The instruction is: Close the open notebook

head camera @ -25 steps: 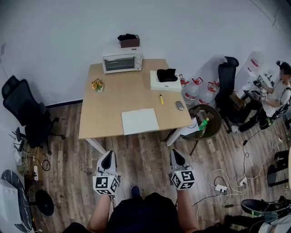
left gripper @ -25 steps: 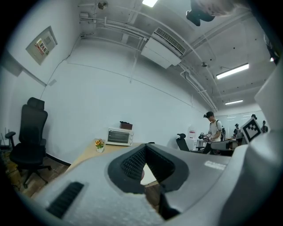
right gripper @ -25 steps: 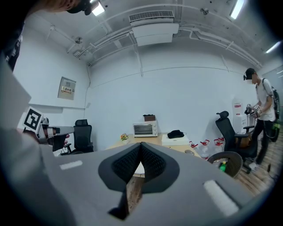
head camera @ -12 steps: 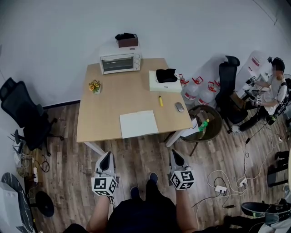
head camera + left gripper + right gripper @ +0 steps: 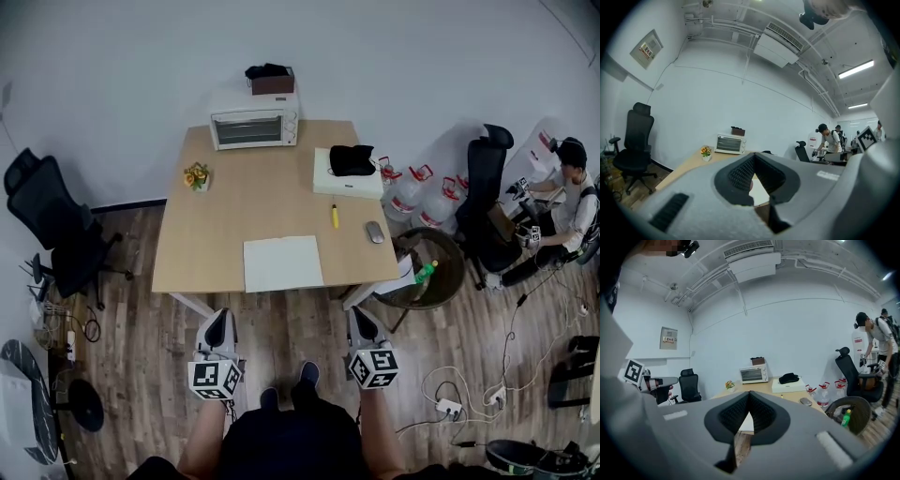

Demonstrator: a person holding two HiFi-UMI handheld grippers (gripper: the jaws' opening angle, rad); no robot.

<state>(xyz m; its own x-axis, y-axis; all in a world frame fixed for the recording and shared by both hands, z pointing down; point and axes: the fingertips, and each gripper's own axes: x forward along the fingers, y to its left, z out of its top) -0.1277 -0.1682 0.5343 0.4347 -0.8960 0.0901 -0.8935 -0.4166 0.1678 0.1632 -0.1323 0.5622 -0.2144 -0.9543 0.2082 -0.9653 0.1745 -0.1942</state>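
Observation:
The open notebook [image 5: 281,262] lies flat with its white pages up, near the front edge of the wooden table [image 5: 253,197]. Both grippers are held over the floor, short of that edge and apart from the notebook. My left gripper [image 5: 217,319] points at the table's front left part and is shut with nothing in it. My right gripper [image 5: 361,316] points at the front right part, also shut and empty. In the left gripper view the notebook [image 5: 759,194] shows below the closed tips [image 5: 753,157]. The right gripper view shows the notebook [image 5: 746,424] below its closed tips [image 5: 749,393].
On the table stand a toaster oven [image 5: 255,127], a small flower pot [image 5: 199,175], a white box [image 5: 347,178] with a black item on it, a yellow marker [image 5: 335,217] and a mouse [image 5: 376,232]. Black chairs [image 5: 47,225] [image 5: 487,187], water jugs [image 5: 412,192], a round bin [image 5: 427,267] and floor cables flank it.
The table and notebook have come closer and lower in the head view as the person steps toward them. Both grippers stay shut, side by side in front of the body.

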